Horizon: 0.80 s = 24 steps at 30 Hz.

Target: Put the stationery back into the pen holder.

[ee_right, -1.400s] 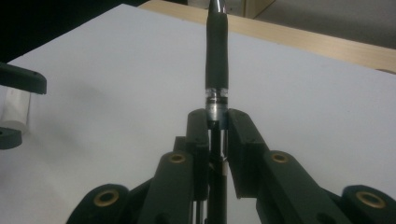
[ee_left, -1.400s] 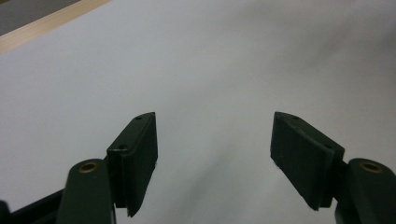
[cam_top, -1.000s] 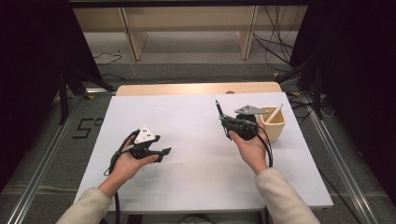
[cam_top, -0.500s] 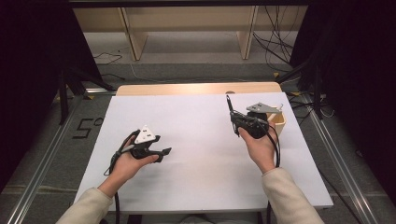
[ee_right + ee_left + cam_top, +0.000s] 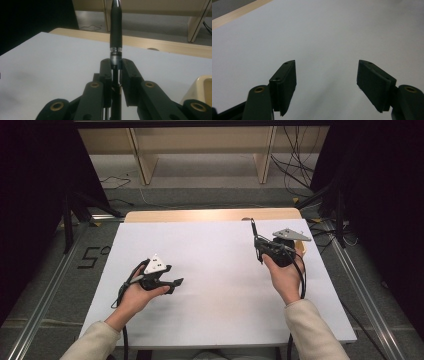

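My right gripper [image 5: 258,245] is at the right of the white table [image 5: 215,245], shut on a slim black pen-like tool [image 5: 254,232] with a metal band. In the right gripper view the tool [image 5: 116,27] stands upright between the pads of that gripper [image 5: 116,65]. A hand holds this gripper above the table. My left gripper [image 5: 176,284] rests low at the left front in the other hand. In the left gripper view the jaws of that gripper [image 5: 325,85] stand wide apart over bare white table, with nothing between them.
A beige container [image 5: 201,87] sits just right of the right gripper, mostly hidden behind it in the high view. A wooden strip [image 5: 210,215] runs along the table's far edge. Beyond it are wooden shelf legs [image 5: 142,160] and floor cables [image 5: 295,165].
The right hand has carried the black tool to the right and a little up, and now covers the beige container. The left hand has stayed put.
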### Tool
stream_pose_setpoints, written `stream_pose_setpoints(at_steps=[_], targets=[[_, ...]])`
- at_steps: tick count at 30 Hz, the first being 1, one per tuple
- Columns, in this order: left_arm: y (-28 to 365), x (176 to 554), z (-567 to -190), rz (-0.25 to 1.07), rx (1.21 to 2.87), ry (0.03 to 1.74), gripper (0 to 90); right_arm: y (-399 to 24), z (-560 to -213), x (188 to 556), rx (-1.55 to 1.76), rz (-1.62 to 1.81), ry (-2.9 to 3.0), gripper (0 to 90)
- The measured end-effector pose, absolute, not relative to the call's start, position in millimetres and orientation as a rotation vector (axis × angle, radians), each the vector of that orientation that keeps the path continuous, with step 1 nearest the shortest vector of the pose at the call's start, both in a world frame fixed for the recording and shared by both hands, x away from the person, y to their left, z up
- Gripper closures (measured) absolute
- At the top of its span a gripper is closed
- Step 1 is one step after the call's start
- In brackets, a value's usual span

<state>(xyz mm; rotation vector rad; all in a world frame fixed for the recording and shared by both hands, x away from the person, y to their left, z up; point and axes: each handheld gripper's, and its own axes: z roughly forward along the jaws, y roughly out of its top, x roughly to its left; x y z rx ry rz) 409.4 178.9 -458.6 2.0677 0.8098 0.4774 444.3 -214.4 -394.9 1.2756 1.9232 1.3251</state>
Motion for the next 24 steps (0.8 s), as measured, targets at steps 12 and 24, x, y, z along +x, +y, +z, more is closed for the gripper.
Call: stream_pose_setpoints(at_steps=[12,24], targets=[[179,409,-458,0.480,2.068,0.810,32.3,-226,-389,444,1.295,1.331,1.872,80.0],[179,409,-458,0.480,2.068,0.809,32.3,-233,-386,445,1.306,1.334,1.841,80.0]])
